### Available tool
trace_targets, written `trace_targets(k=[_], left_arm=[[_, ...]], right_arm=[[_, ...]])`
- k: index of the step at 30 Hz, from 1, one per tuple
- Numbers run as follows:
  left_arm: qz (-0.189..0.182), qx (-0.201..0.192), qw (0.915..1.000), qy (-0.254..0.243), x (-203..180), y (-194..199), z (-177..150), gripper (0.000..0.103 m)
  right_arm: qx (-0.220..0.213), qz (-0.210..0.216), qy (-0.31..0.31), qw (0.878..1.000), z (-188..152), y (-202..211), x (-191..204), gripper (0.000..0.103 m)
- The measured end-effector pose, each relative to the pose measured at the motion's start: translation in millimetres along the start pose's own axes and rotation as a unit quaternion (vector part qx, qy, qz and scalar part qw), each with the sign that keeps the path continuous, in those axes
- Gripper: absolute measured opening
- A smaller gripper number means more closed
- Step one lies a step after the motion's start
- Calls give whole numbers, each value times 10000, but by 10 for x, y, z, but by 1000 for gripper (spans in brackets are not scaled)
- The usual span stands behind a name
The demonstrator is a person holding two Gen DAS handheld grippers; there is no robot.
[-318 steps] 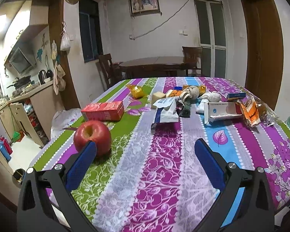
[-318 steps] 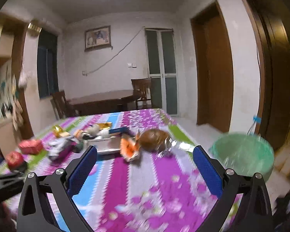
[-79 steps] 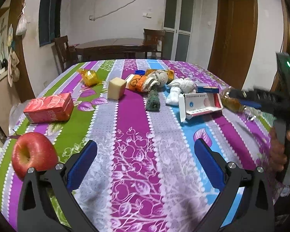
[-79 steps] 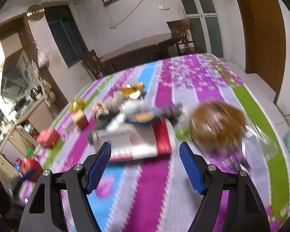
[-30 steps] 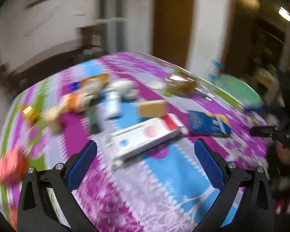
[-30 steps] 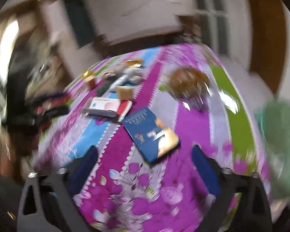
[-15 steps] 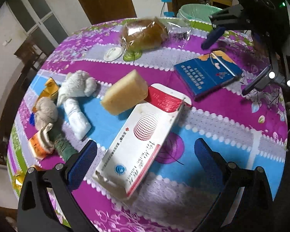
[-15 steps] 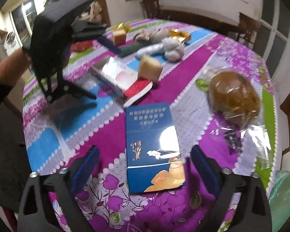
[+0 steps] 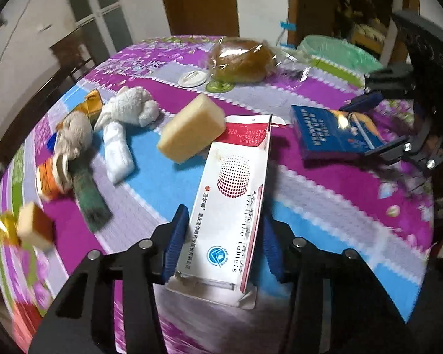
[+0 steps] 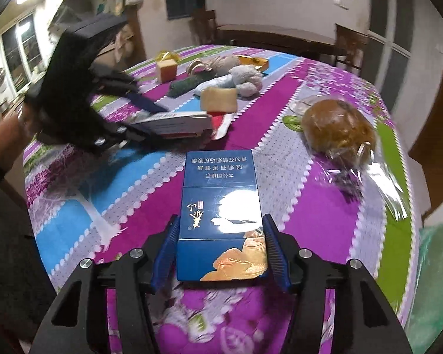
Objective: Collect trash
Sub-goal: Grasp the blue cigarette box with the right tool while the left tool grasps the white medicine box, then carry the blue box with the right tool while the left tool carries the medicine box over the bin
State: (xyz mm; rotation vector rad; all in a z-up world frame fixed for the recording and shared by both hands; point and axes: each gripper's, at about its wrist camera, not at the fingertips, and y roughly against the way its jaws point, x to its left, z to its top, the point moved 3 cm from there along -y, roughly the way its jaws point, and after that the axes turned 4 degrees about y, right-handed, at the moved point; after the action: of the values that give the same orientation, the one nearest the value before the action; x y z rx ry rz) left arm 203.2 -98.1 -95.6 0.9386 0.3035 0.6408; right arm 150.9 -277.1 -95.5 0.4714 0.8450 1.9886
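On the bench (image 9: 150,177) with its purple striped floral cloth, left hand-held gripper (image 9: 226,246) closing around white tablet box (image 9: 230,206), right hand-held gripper (image 10: 220,250) closing around blue cigarette pack (image 10: 220,203), wrapped bun (image 10: 338,129) nearby, green bin (image 9: 339,51) beyond the edge, dim room.

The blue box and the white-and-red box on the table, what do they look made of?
The flat blue box with gold artwork looks like glossy coated cardboard: a bright glare patch sits on its crisp-edged top. The long white-and-red tablet box seems thinner, matte printed card: its open end flaps are bent and splayed.
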Motion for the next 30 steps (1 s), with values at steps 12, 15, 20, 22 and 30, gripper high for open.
trace_targets(k=[12, 15, 20, 22, 30], left_arm=[[794, -1061, 9798, 1500, 6, 656, -43, 44], [1190, -1282, 9726, 1532, -92, 700, 107, 44], [1361, -1538, 9665, 1540, -341, 773, 407, 44], [1289, -1630, 9674, 1447, -458, 793, 511, 44], [803, -1580, 9787, 1039, -908, 603, 967, 45]], right_arm=[[-682, -894, -1263, 9856, -196, 533, -129, 57], [-912, -937, -1450, 9808, -179, 589, -115, 57], [-1057, -971, -1505, 9781, -138, 681, -88, 57], [-1074, -1051, -1563, 9762, -150, 772, -107, 57], [-1184, -1531, -2352, 9525, -395, 1356, -499, 57]])
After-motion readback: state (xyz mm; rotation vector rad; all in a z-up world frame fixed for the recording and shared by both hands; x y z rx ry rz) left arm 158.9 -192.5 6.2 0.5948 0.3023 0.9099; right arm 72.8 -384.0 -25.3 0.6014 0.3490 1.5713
